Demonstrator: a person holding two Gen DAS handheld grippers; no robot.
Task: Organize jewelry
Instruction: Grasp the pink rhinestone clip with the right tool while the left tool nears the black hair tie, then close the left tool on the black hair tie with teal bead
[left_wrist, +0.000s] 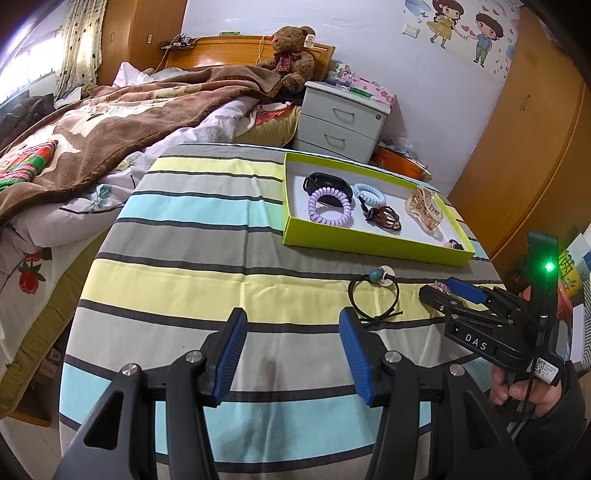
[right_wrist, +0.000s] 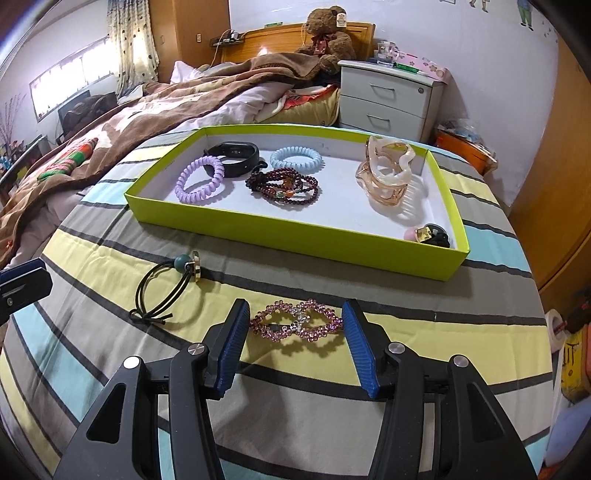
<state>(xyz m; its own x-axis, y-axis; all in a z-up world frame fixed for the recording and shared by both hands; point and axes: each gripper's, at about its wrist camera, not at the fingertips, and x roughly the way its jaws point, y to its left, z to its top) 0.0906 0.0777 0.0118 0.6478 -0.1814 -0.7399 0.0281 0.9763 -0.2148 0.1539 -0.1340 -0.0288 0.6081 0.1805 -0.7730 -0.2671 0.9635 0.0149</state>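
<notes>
A lime-green tray (right_wrist: 295, 236) (left_wrist: 373, 249) on the striped cloth holds a black band (right_wrist: 232, 153), a purple coil tie (right_wrist: 201, 179), a blue coil tie (right_wrist: 295, 157), a dark bead bracelet (right_wrist: 284, 186), an amber claw clip (right_wrist: 388, 173) and a small pink-and-black tie (right_wrist: 430, 234). A pink rhinestone clip (right_wrist: 295, 321) lies on the cloth between the fingertips of my open right gripper (right_wrist: 293, 325), apart from both pads. A black hair tie with a teal bead (right_wrist: 166, 291) (left_wrist: 373, 291) lies left of it. My left gripper (left_wrist: 291, 332) is open and empty, just left of that tie.
The striped table (left_wrist: 207, 236) stands beside a bed with a brown blanket (left_wrist: 92, 136). A white nightstand (right_wrist: 388, 99) and a teddy bear (right_wrist: 328, 33) are behind the tray. A wooden wardrobe (left_wrist: 535, 147) is at the right.
</notes>
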